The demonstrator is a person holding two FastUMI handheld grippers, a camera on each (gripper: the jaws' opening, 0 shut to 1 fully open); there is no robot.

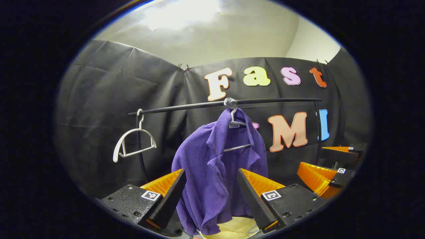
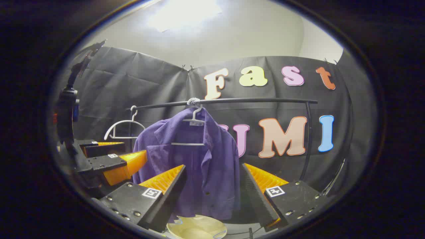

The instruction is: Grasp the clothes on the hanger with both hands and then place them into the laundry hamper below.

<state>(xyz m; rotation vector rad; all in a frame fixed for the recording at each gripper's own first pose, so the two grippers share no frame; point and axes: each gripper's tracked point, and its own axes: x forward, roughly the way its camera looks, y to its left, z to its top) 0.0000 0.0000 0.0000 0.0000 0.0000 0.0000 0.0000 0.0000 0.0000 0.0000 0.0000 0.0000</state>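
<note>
A purple ribbed shirt [image 1: 212,166] [image 2: 196,159] hangs on a white hanger [image 1: 234,122] [image 2: 194,121] from a black rail [image 1: 225,103] [image 2: 225,100]. My left gripper [image 1: 211,189] stands open in front of the shirt, one finger on each side of it, apart from the cloth. In the right gripper view my right gripper [image 2: 212,186] is open too, short of the shirt's lower part. The left gripper [image 2: 109,162] also shows at the left of that view, and the right gripper [image 1: 327,172] at the right of the left gripper view. Below the shirt sits the pale yellow hamper [image 1: 232,229] [image 2: 197,227].
An empty white hanger [image 1: 132,142] [image 2: 121,127] hangs at the rail's left end. The rail's black upright [image 2: 307,139] curves down on the right. Black cloth walls close in the booth behind the rail.
</note>
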